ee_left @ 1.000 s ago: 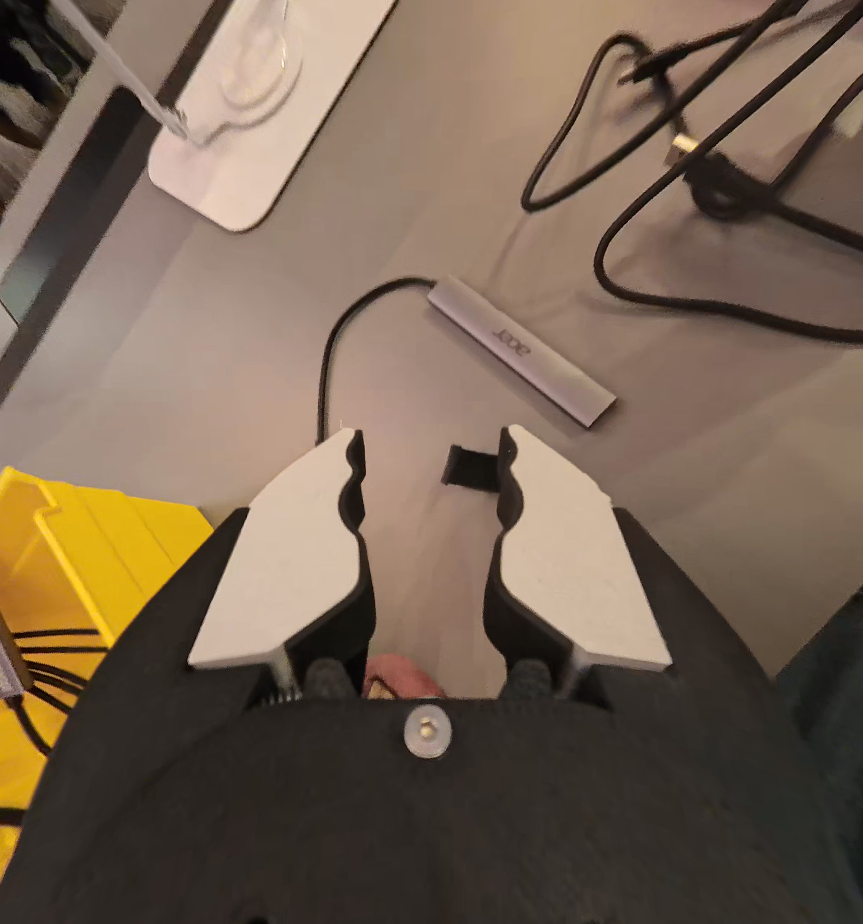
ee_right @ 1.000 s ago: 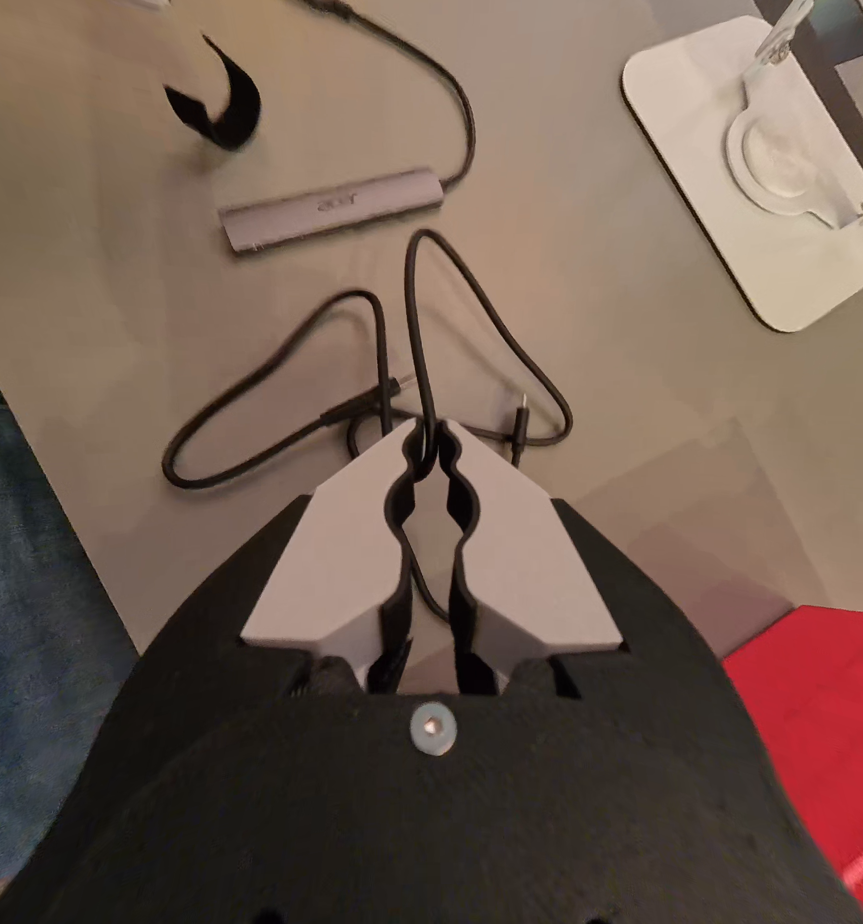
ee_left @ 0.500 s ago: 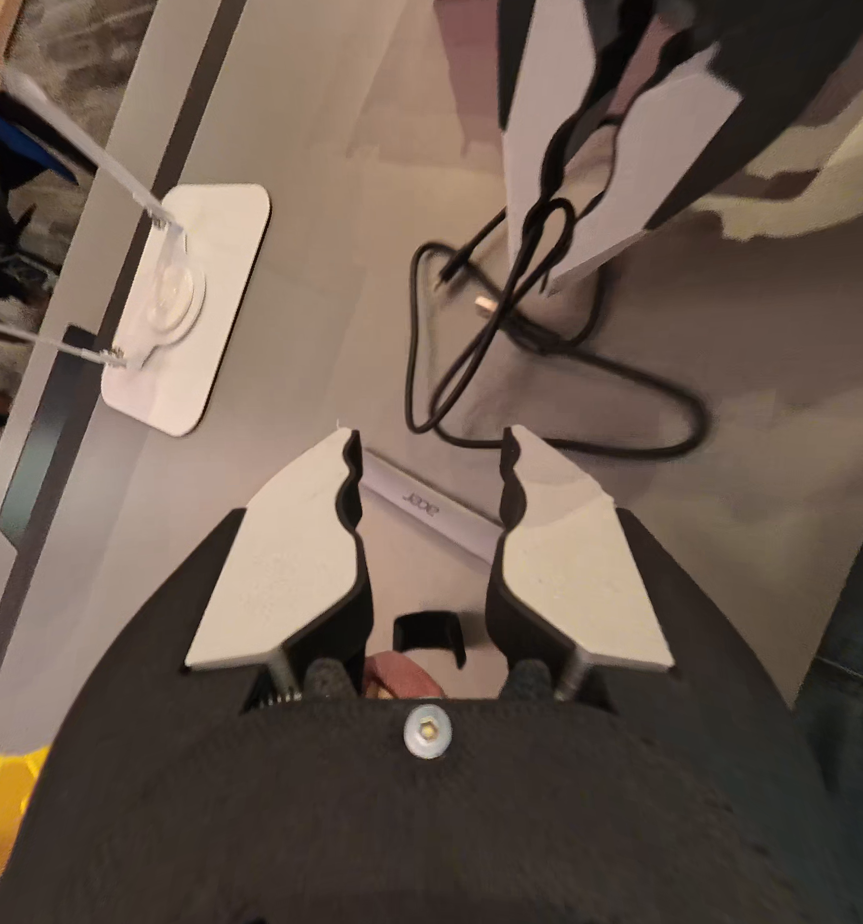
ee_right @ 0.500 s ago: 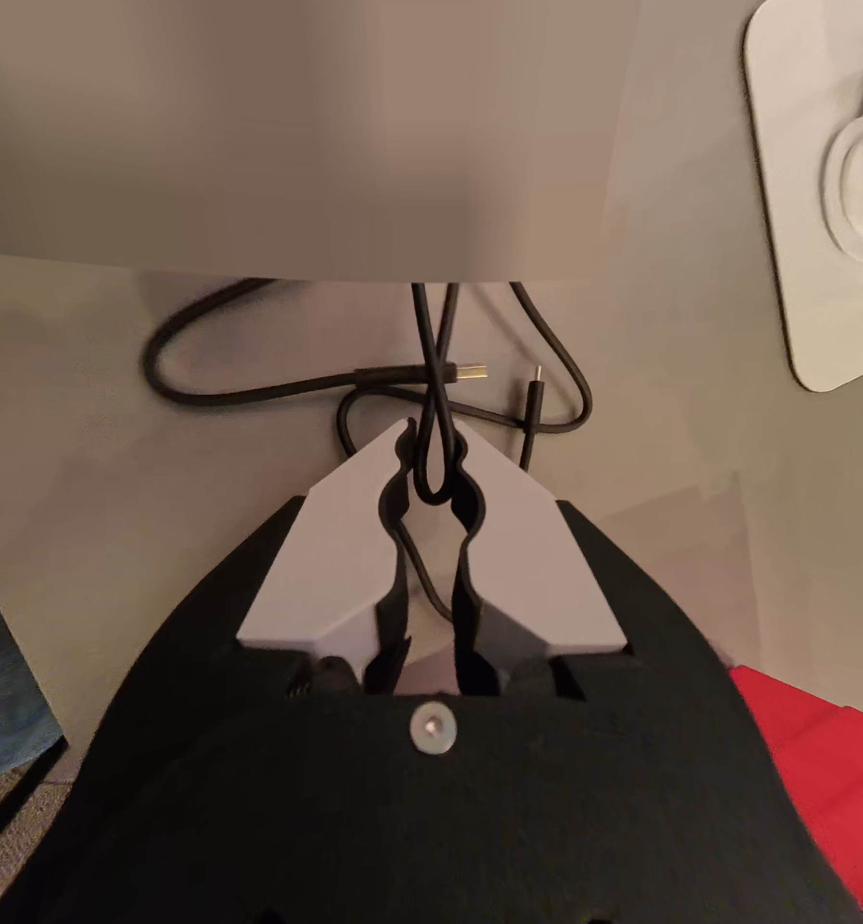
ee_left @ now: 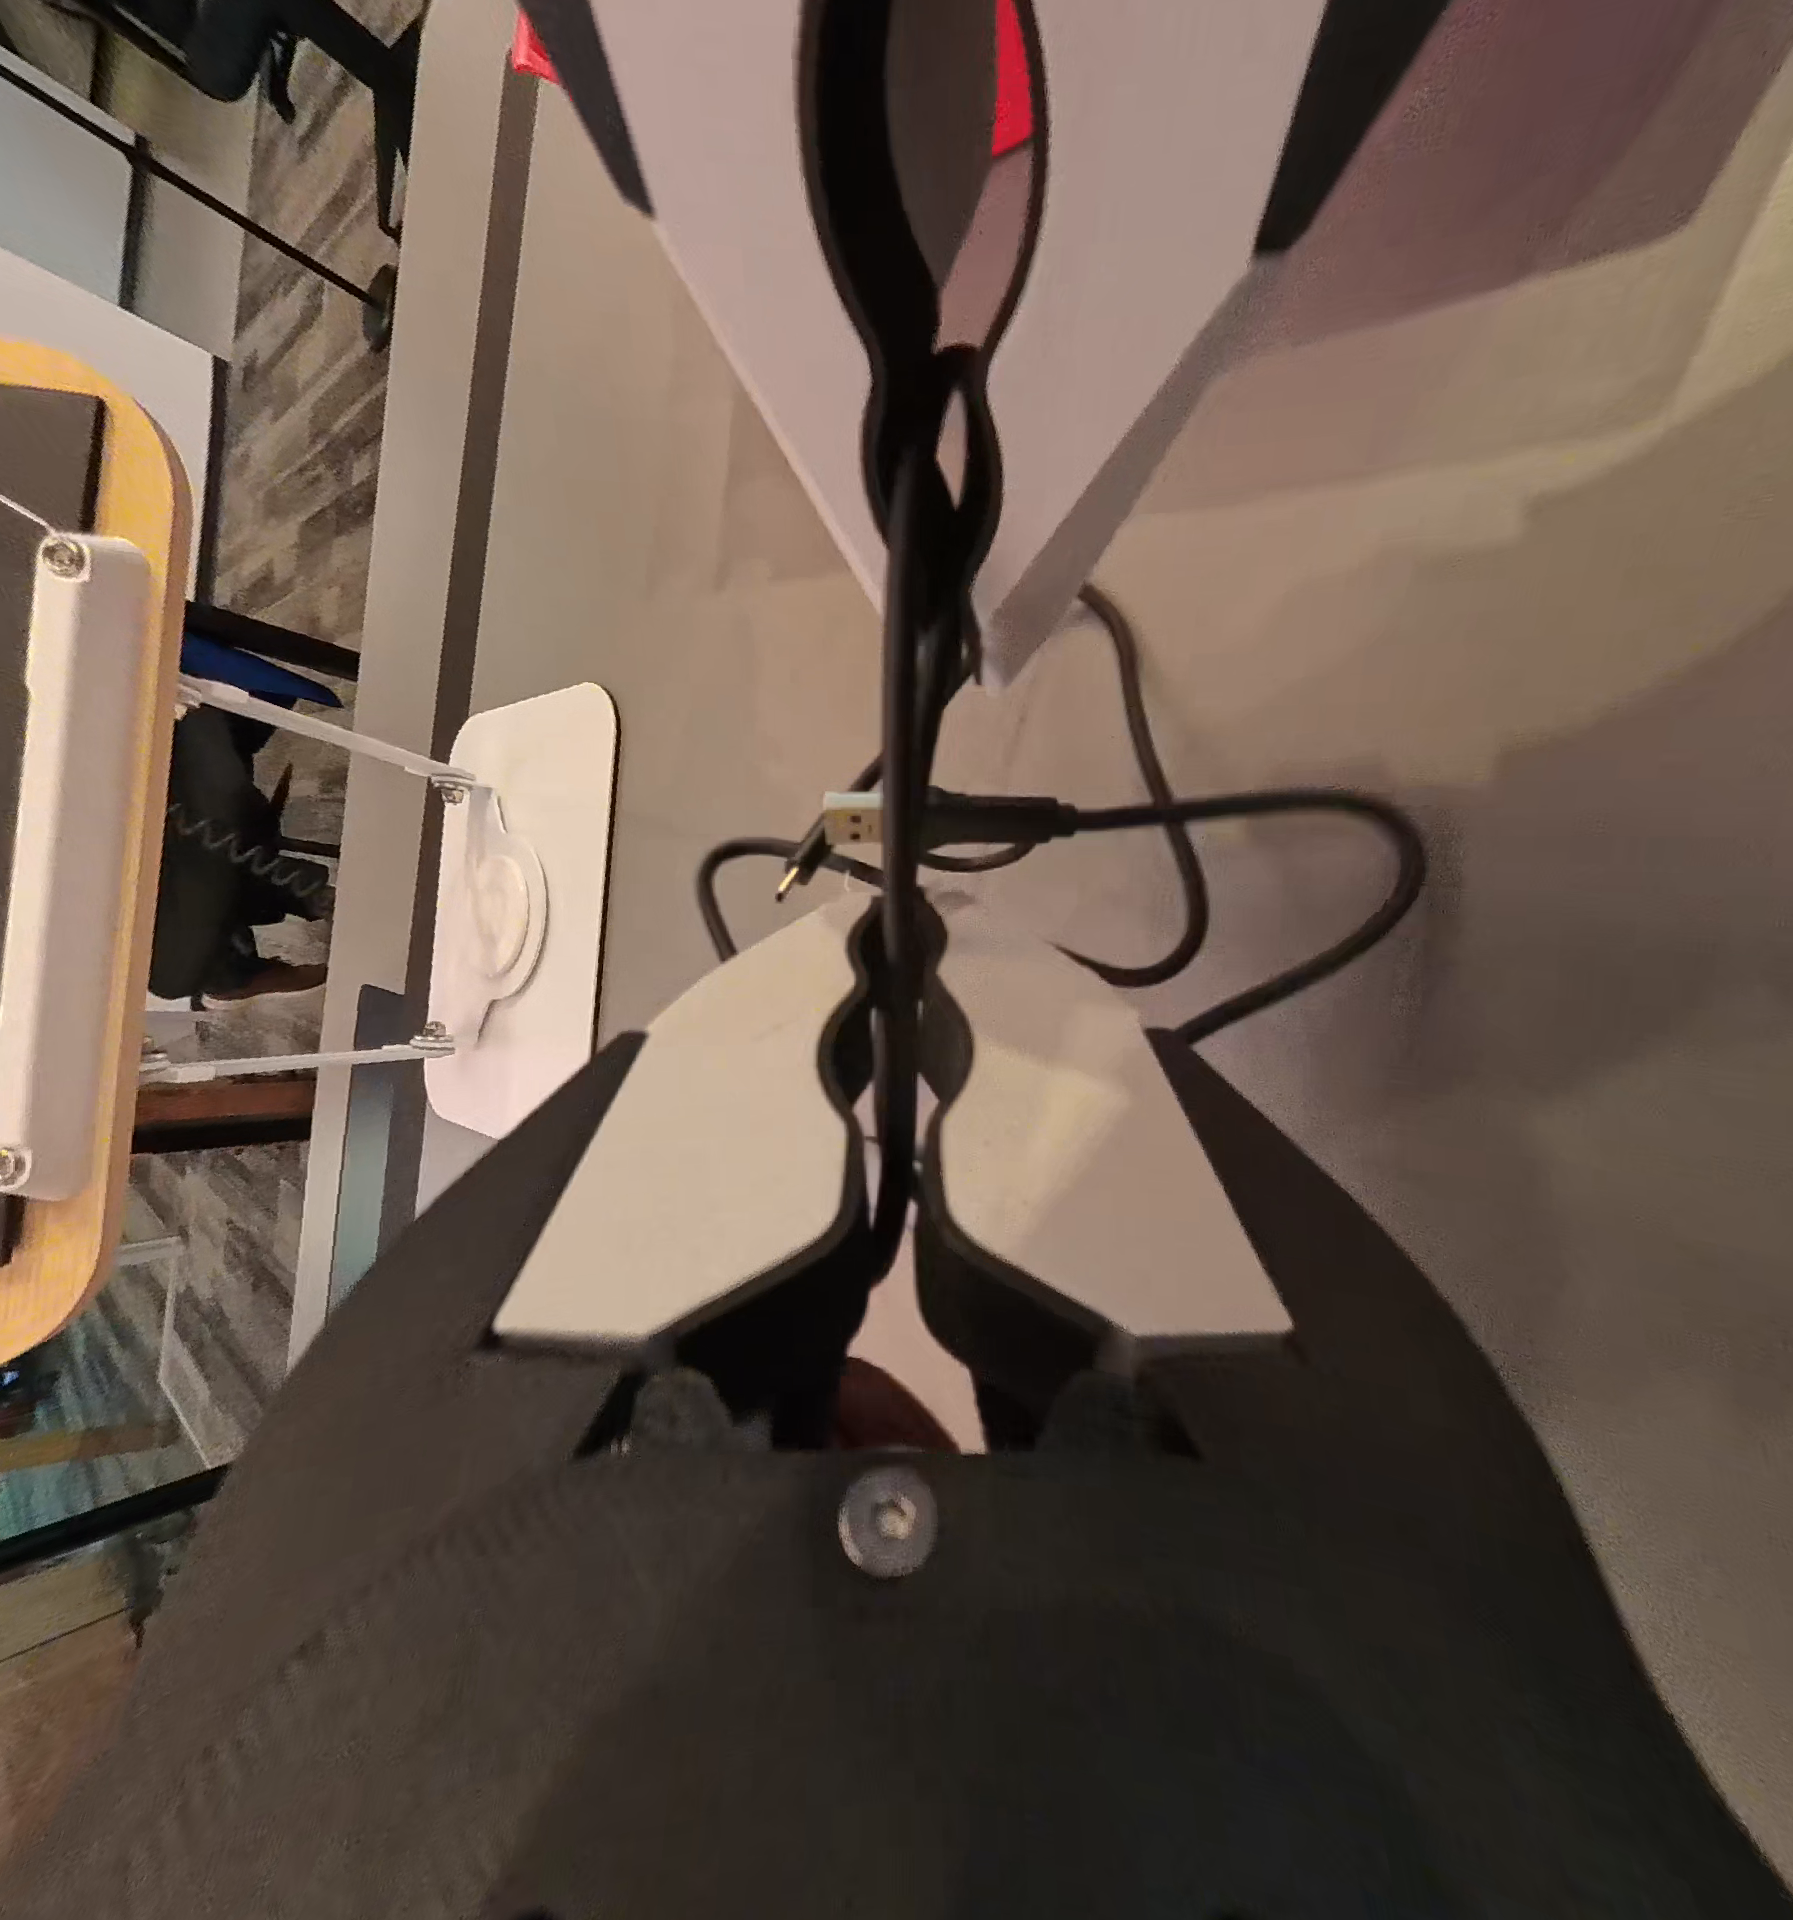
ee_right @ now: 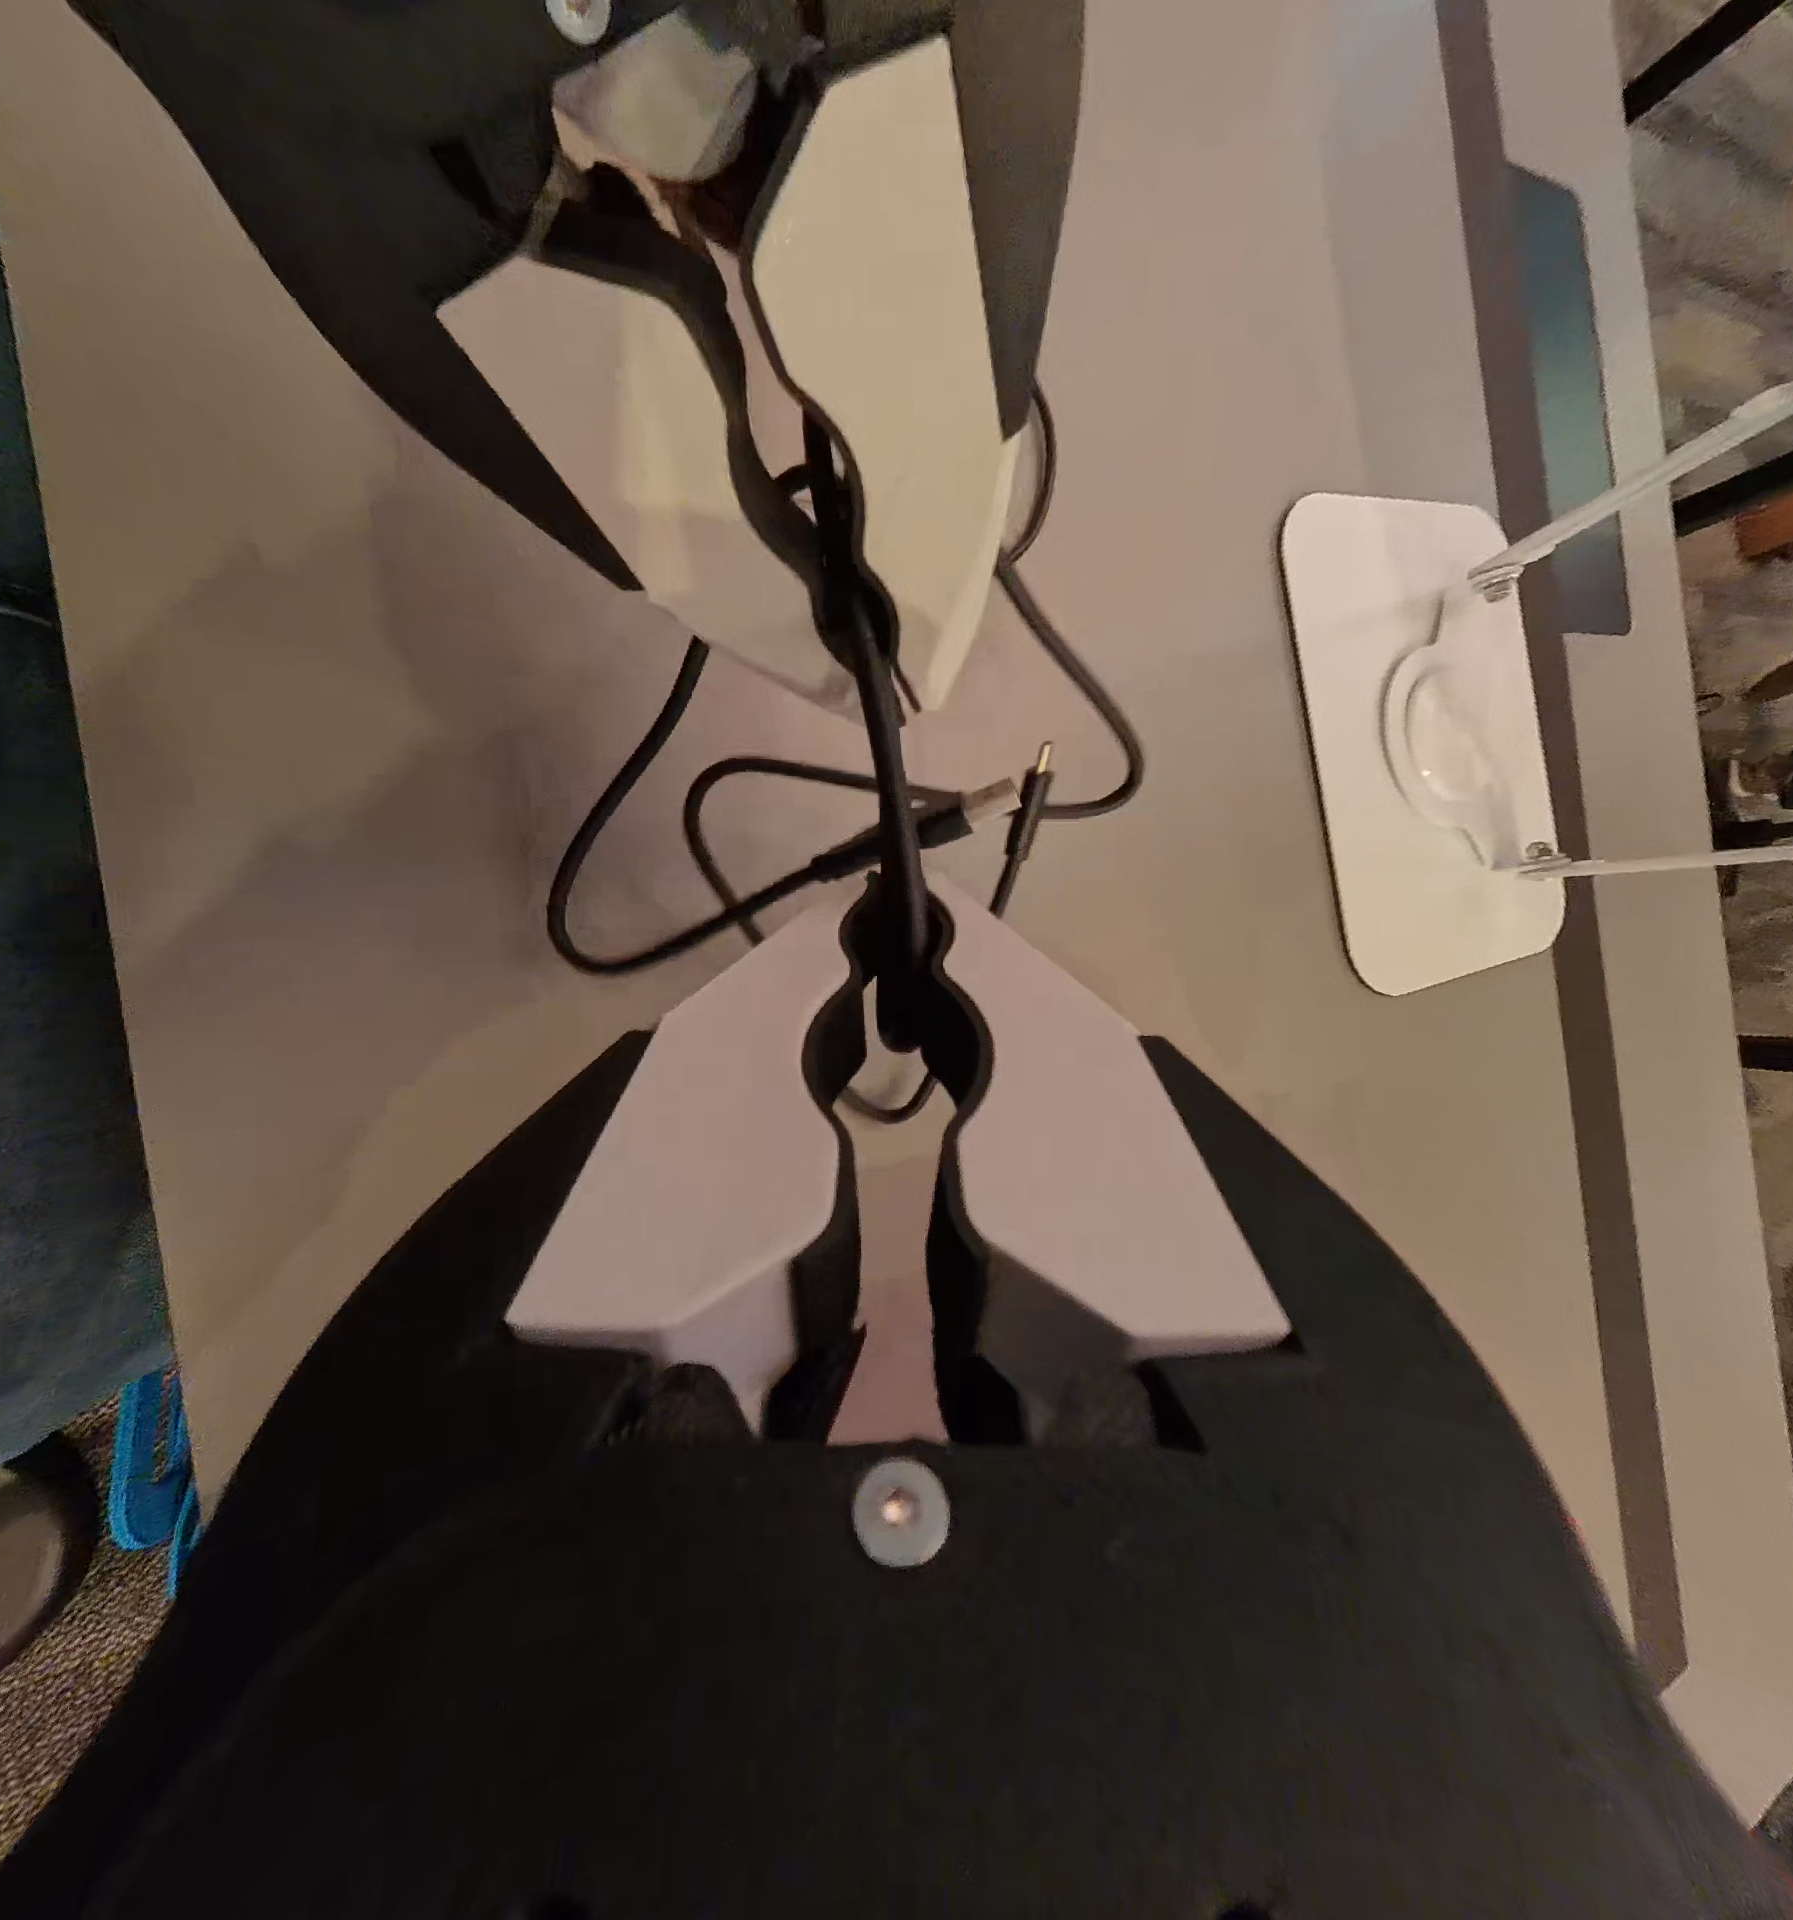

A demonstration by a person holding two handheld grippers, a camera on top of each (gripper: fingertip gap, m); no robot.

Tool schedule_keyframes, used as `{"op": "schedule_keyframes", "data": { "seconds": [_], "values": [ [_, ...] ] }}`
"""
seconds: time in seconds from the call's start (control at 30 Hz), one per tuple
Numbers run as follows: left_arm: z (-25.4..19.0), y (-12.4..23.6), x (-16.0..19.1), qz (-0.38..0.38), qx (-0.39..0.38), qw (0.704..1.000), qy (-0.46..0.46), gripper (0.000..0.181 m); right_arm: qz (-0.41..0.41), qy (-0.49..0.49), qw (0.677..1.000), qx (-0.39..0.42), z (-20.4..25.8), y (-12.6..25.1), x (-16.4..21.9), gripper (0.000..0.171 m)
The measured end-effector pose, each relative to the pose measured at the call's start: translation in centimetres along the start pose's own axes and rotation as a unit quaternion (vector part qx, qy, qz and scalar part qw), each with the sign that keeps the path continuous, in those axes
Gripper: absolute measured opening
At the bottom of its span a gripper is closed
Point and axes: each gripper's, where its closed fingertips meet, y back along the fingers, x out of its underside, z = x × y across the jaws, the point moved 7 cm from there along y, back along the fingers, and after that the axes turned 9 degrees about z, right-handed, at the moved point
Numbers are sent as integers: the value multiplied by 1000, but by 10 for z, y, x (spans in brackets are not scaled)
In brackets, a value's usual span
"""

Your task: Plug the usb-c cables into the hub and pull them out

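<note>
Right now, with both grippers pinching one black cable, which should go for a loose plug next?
Probably the left gripper: the plugs lie just beyond its tips. The right gripper can keep holding the cable.

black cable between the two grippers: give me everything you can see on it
The black cable is thin, round and matte, rubbery-looking. A short doubled stretch runs raised between the left gripper and the right gripper, both shut on it with tips facing each other. The rest lies in loose, overlapping loops on the grey table. Two free ends rest there unplugged: a wide metal plug and a slim plug. Whether both belong to this one cable cannot be told. No hub is in view.
</note>
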Motion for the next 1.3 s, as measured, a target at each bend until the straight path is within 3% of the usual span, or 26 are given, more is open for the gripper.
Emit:
{"op": "schedule_keyframes", "data": {
  "seconds": [0.17, 0.33, 0.43, 0.53, 0.57, 0.67, 0.93, 1.17, 1.23, 1.3],
  "values": [
    [8, 6, 1, -7, -13, 999, 37, 1, -51, -56, 995, 59, -14, 16, -3, 19],
    [32, 15, 14, -38, 5, 986, 161, 1, -129, -161, 976, 63, -17, 49, 7, 37],
    [44, 22, 17, -71, 35, 968, 240, 1, -125, -150, 981, 15, 8, 38, 8, 49],
    [52, 27, 18, -98, 59, 953, 282, 2, -61, -131, 988, 54, 23, 8, 12, 66],
    [54, 29, 17, -105, 63, 949, 291, 2, -54, -142, 987, 62, 24, 1, 12, 65],
    [56, 35, 15, -113, 64, 948, 291, 1, -90, -213, 972, 40, 17, -7, 12, 39],
    [50, 40, 15, -124, 88, 952, 265, 1, -159, -256, 953, 1, -6, 11, 10, 25],
    [38, 35, 1, -116, 112, 965, 206, 1, -178, -238, 955, 1, -26, 31, 0, 19],
    [35, 32, -1, -119, 118, 965, 201, 2, -199, -238, 951, -4, -31, 38, -6, 1],
    [30, 31, -6, -132, 127, 963, 195, 3, -212, -239, 948, -5, -36, 44, -10, 0]
  ]
}}
